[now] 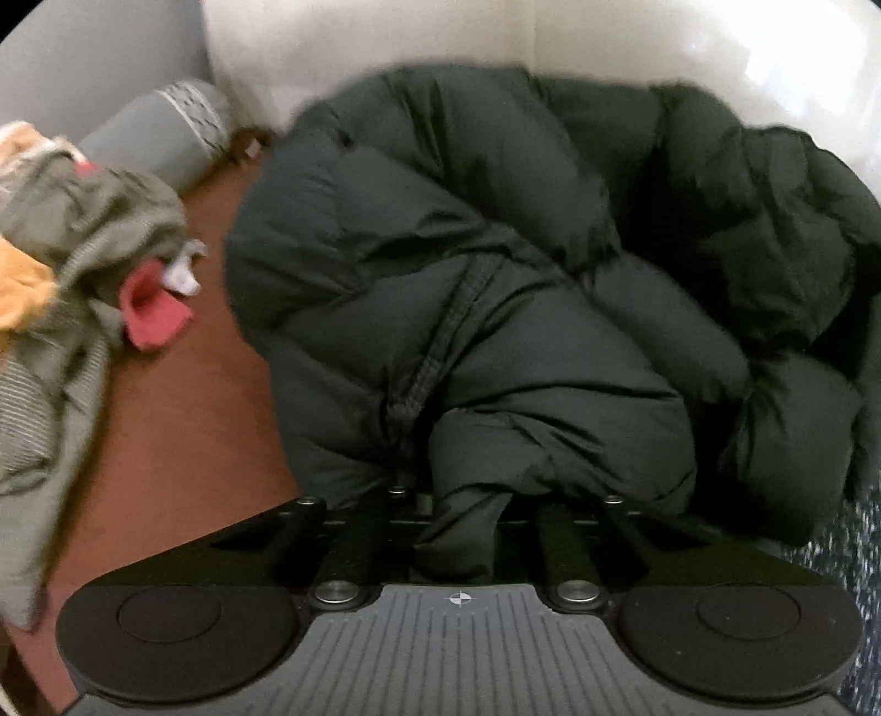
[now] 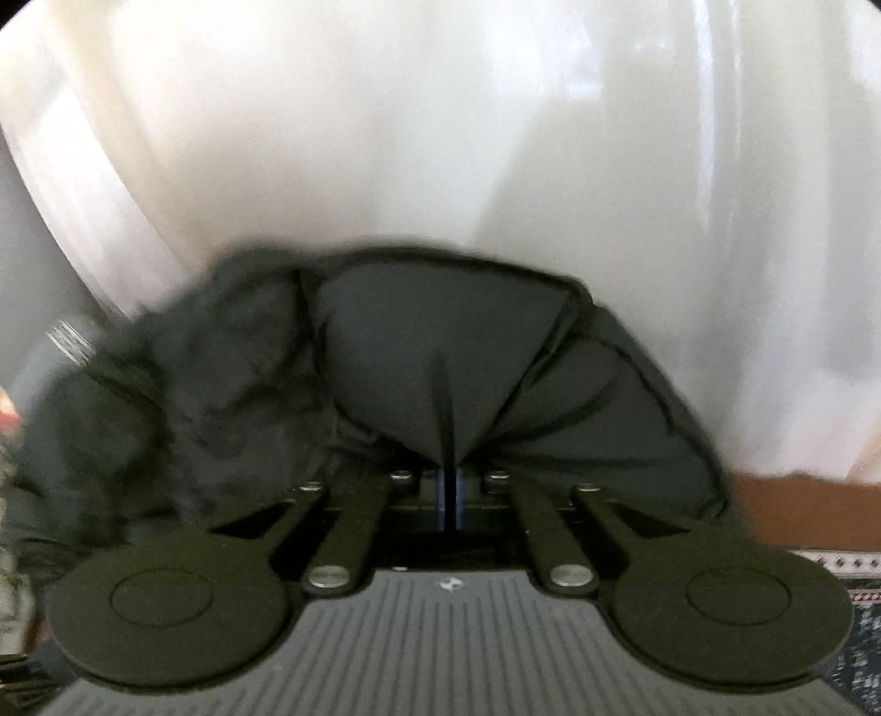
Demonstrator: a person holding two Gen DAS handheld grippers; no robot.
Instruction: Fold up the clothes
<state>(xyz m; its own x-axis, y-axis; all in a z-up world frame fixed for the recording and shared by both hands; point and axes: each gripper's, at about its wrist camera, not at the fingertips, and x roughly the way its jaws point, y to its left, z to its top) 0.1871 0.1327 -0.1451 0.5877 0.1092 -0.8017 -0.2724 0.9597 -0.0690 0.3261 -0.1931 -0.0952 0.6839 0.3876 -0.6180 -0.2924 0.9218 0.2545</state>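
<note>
A dark puffer jacket (image 1: 495,286) fills most of the left wrist view, bunched in thick quilted rolls against a white curtain (image 1: 605,38) behind it. The left gripper (image 1: 462,512) has a fold of the jacket drawn in between its fingers; the fingertips themselves are buried under the cloth, so only the black linkage arms show, drawn in close around the pinched fold. A stitched seam runs up the jacket from just left of that fold.

Left of the jacket, across a strip of reddish-brown floor (image 1: 181,440), lies a blurred pile of clothes (image 1: 71,248) in olive, orange and red, cut off by the picture's edge. Beyond the pile a grey cylinder with a patterned band (image 1: 165,126) lies by the wall; what it is cannot be told.

In the right wrist view the right gripper (image 2: 450,468) is closed tight on a smooth panel of the jacket (image 2: 440,330), which fans out from the pinch point. The cloth to the left of that panel is smeared by motion blur. A patterned rug edge (image 2: 837,562) shows at lower right.
</note>
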